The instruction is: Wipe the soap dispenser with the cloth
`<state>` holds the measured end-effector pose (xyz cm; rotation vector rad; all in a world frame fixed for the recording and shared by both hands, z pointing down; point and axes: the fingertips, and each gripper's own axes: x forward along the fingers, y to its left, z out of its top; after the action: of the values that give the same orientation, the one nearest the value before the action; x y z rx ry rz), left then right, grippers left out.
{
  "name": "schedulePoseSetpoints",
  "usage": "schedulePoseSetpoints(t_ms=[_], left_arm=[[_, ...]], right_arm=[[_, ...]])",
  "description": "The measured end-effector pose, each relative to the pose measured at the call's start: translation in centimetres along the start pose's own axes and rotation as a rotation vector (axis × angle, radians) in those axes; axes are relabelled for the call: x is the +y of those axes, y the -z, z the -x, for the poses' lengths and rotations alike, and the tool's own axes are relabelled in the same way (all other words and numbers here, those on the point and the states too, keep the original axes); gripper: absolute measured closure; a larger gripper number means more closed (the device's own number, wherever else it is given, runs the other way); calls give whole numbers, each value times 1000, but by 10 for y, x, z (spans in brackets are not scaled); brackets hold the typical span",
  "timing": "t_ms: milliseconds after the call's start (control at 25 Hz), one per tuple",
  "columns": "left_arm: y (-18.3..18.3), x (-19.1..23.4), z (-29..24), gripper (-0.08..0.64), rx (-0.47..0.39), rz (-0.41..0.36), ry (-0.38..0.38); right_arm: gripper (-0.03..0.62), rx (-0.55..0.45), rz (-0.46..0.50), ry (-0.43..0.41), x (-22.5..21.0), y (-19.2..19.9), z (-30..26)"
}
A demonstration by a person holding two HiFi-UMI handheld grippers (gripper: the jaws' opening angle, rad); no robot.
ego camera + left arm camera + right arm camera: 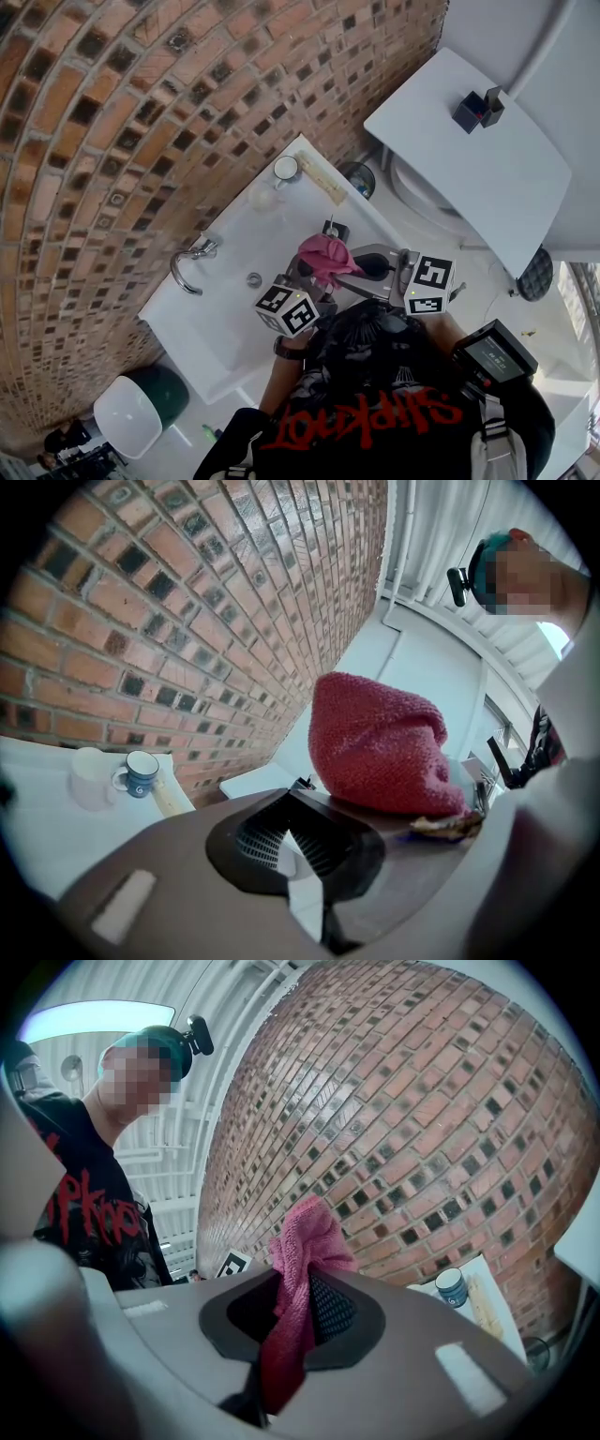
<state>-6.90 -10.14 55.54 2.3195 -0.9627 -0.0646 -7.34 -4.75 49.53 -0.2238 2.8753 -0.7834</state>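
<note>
Soap dispenser (331, 228) stands on the right-hand rim of the sink (225, 281). Only its dark pump top shows, and the pink cloth (328, 258) is bunched just beside it. Right gripper (295, 1283) is clamped on the cloth, with a wad left proud of the tips, likely as the wiping face. Left gripper (289, 817) is closed with nothing clearly in it and sits near the dispenser, probably to steady it.

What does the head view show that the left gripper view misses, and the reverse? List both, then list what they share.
Head view only: the faucet and the sink drain.
Left gripper view only: the camera worn on the person's head.
Both: the pink cloth, the mug on the counter, and the brick wall.
</note>
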Motion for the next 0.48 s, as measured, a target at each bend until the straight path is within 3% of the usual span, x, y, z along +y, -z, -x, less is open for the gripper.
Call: schedulePoseSetpoints(t_ms=[240,480], left_arm=[[-3,2,2,558,-14,-37,-11],[-2,4,1,558,-16,-14,-25]], right_arm=[[540,4,8,-6,1,1,-2],[540,6,13,0,0,1,-2]])
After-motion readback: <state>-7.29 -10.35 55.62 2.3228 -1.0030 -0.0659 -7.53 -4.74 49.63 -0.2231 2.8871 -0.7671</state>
